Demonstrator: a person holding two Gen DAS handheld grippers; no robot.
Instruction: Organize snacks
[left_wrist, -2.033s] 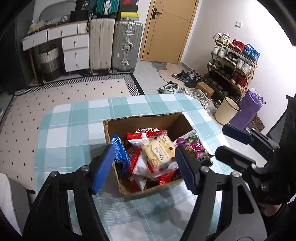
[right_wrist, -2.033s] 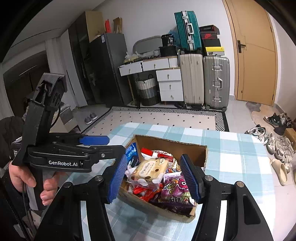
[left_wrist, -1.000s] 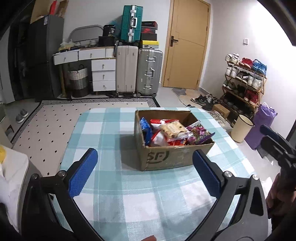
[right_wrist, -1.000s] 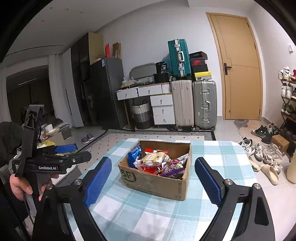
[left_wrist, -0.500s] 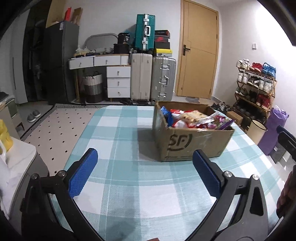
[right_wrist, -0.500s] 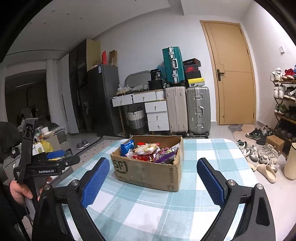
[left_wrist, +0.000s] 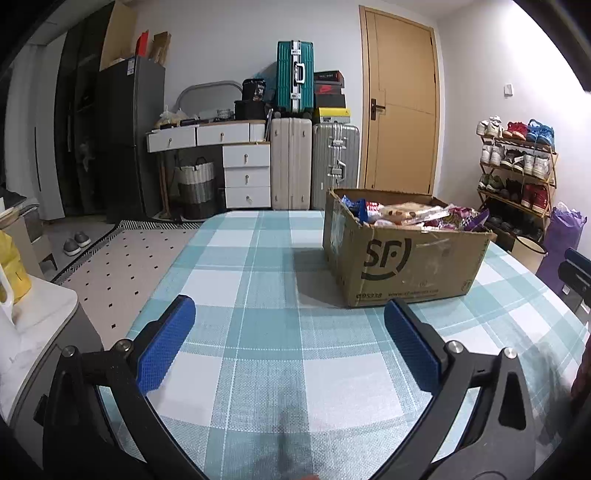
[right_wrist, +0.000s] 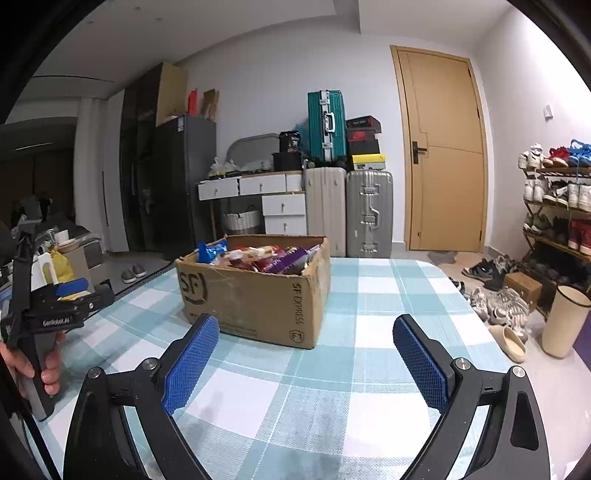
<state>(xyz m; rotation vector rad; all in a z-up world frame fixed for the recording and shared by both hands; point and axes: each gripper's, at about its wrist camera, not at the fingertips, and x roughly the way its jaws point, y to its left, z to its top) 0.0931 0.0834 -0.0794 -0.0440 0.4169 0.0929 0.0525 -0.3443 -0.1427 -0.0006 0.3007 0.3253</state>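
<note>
On checked tablecloth (left_wrist: 258, 280): one SF Express cardboard box (left_wrist: 402, 266) filled with snack packets (left_wrist: 410, 216); left gripper (left_wrist: 291, 347) and right gripper (right_wrist: 306, 362), both spread wide, empty, short of box.

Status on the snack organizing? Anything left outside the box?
Done: the snacks sit piled in the cardboard box, and no packet shows loose on the checked tablecloth. In hand: nothing; the left gripper and right gripper are both open and empty, low over the cloth, short of the box. Left: nothing obvious, though the box's far side is hidden.
</note>
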